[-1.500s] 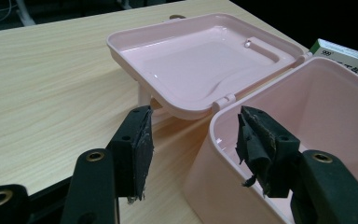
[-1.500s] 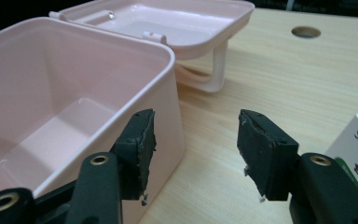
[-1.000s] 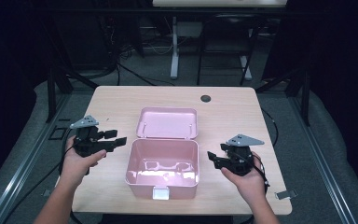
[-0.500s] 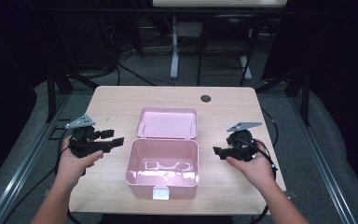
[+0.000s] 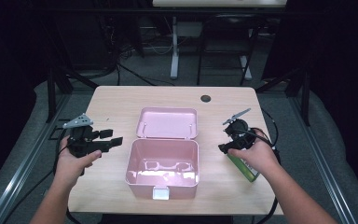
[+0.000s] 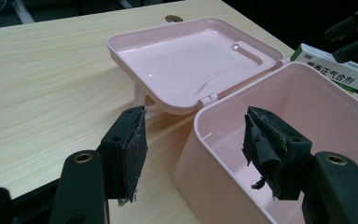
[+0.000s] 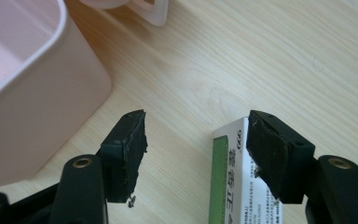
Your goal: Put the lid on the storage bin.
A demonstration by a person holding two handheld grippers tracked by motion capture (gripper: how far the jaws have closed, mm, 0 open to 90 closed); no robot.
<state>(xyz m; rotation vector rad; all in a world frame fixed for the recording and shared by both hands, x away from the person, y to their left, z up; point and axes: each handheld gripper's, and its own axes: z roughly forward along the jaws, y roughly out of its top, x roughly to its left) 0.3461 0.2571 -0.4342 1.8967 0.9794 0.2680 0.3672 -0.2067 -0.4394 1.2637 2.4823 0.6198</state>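
A pink plastic box [image 5: 164,183] stands open in the middle of the table, its lid [image 5: 168,122] laid flat behind it and its inside bare. My left gripper [image 5: 113,136] hovers open to the left of the box; in the left gripper view its jaws [image 6: 193,140] frame the box's near corner [image 6: 205,182]. Right of the box, my right gripper [image 5: 224,145] is open and holds nothing. A white and green medicine carton [image 5: 247,170] lies flat on the table under that hand. In the right gripper view the carton [image 7: 235,186] lies below the right jaw, apart from it.
A dark round grommet [image 5: 206,98] sits near the table's far edge. The box has a white latch [image 5: 161,192] on its front wall. Bare wood lies on both sides of the box. Dark floor with cables and metal frames surrounds the table.
My right hand has moved away from the table's front edge and risen a little, uncovering the green carton beneath it. The left gripper has stayed where it was.
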